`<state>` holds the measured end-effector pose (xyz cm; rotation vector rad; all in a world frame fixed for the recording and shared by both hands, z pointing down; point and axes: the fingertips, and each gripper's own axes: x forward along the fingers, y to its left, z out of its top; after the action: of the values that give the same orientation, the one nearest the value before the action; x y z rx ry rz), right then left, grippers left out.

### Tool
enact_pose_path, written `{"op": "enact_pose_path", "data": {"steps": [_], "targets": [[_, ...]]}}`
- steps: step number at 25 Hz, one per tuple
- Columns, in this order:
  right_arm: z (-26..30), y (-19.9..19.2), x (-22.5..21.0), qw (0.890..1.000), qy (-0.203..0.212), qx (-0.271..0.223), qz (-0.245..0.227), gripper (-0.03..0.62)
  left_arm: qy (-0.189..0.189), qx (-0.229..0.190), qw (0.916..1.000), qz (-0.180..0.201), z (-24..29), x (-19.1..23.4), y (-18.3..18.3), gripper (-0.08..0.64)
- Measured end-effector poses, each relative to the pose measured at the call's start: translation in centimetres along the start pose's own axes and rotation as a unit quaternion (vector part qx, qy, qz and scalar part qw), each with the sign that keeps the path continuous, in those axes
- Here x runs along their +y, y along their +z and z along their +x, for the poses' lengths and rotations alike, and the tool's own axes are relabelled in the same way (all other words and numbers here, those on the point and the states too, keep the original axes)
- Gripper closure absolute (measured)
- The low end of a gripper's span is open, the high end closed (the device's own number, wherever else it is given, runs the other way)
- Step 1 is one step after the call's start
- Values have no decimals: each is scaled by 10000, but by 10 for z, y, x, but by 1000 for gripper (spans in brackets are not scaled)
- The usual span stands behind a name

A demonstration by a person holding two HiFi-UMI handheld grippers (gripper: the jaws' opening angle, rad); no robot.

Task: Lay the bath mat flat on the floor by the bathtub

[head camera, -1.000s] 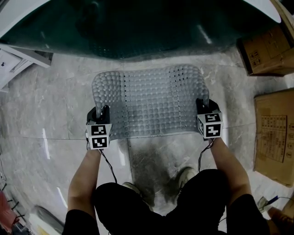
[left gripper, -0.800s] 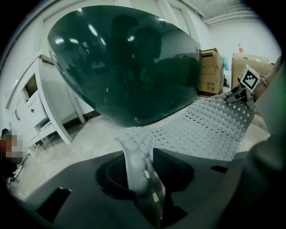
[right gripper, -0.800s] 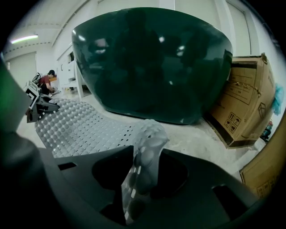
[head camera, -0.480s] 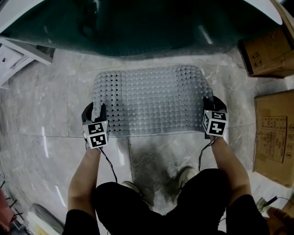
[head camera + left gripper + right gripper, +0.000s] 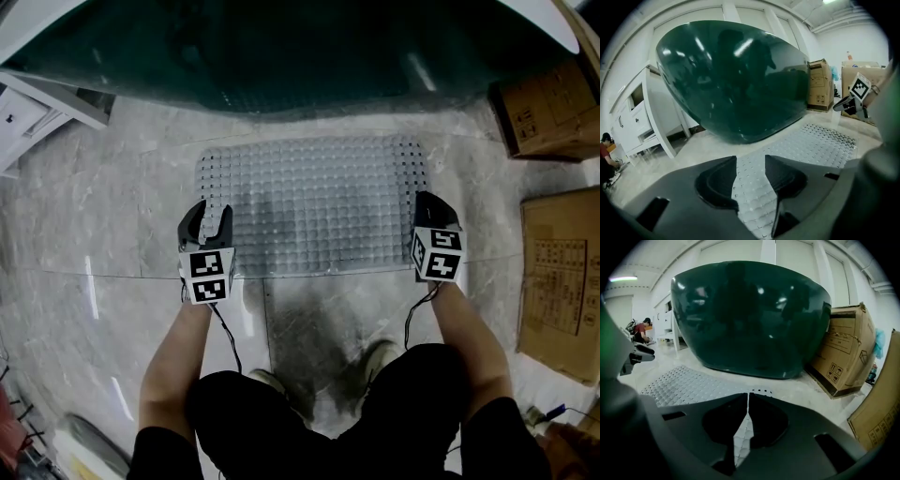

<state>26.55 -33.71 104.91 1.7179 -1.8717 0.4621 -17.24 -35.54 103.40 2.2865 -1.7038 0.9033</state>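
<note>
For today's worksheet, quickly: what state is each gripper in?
Left gripper: open, jaws just opened, holding nothing.
Right gripper: shut, jaws just closed, holding nothing.

The mat (image 5: 314, 206) lies flat on the floor (image 5: 112, 206) at my 12 o'clock. It is a pale grey, see-through rectangle with rounded corners, covered in rows of small bumps, with bands of little holes near both short ends. Its long sides run 9 to 3. Past its far edge, also at 12, bulges the glossy dark green tub (image 5: 281, 56), with a strip of grey marbled floor between them.
</note>
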Motion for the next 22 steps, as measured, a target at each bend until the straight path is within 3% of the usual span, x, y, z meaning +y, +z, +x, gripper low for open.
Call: {"op": "enact_pose_path", "data": {"steps": [5,11,22], "targets": [[0,4,18,9987,334,-32,-382,574,-112,-109,9999,47,-2,-8,10,388],[-1,4,36,9948,602,-81,-819,575,-342,-184,9991,140,-5,-22,15,526],[-5,18,55,9908,965,-304,-895,575,-1222,-589,9903,283,-10,-62,36,543]]}}
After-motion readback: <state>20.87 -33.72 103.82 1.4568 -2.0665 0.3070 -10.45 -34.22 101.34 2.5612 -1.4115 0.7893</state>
